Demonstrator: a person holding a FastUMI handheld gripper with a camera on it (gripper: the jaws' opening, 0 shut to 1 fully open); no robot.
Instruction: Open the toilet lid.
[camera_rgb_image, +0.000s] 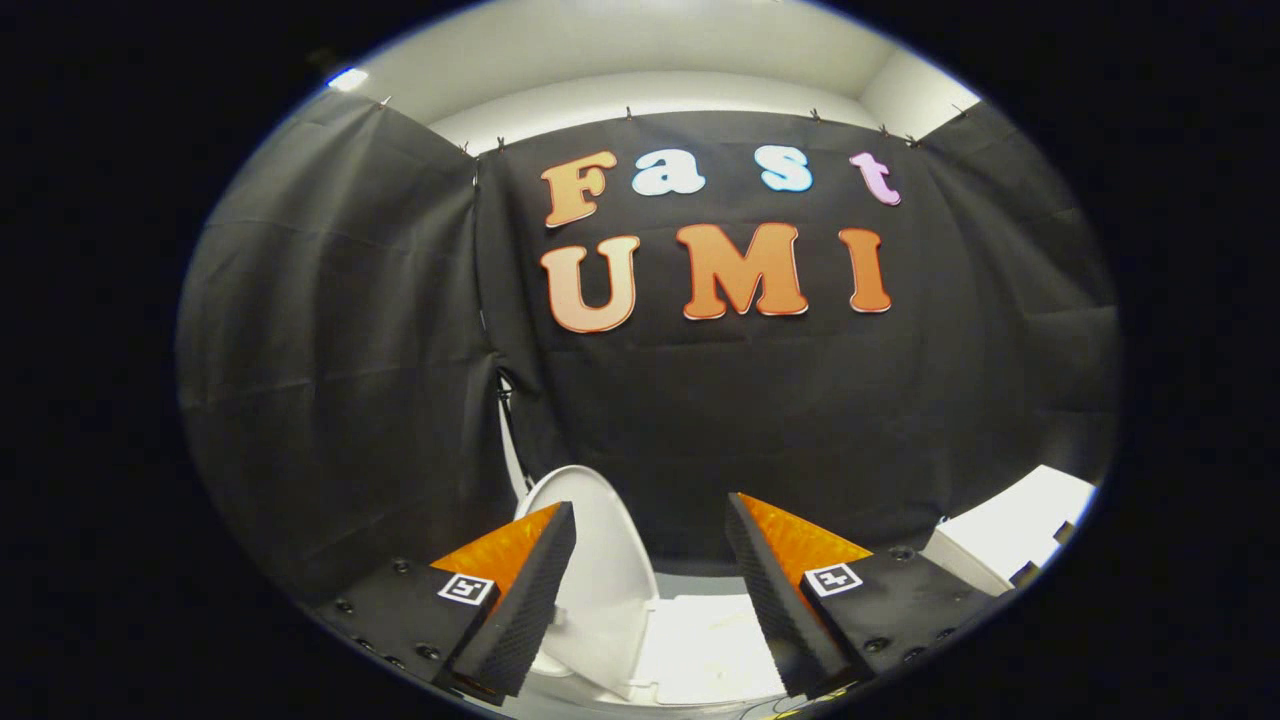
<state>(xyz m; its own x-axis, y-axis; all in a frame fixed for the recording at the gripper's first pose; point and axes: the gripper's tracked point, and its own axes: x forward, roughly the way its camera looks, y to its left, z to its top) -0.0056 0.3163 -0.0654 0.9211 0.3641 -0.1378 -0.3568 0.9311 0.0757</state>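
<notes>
Already, status: toilet lid (590, 560) looks raised, so the main action appears complete
Lid position: stands upright or close to it, just ahead of the left finger and partly behind that finger's tip; its rounded upper edge rises above the fingertip against the black cloth wall (800, 420)
Lid lean: cannot tell whether it rests on something behind it or merely balances; the contact is hidden
Toilet top (700, 645): a flat white surface lies low between the fingers, just beyond them, running from the lid's base toward the right finger; cannot tell from here whether this is the seat, the rim or another part
Hinge: lid base meets the white surface low between the fingers, nearer the left one; detail too small to read
Gripper (650, 560): jaws spread wide, holding nothing; lid is beside the left finger, no press from either side, and touch cannot be judged
White block (1010, 540): a white box-like object sits beyond the right finger, well apart from the lid; identity unclear
Done, by judgement: lid lifted off the toilet top and swung up
Left, by judgement: confirm lid stays up unaided, then draw the jaws clear
Risk: a lid short of its rest could drop back once unsupported
</notes>
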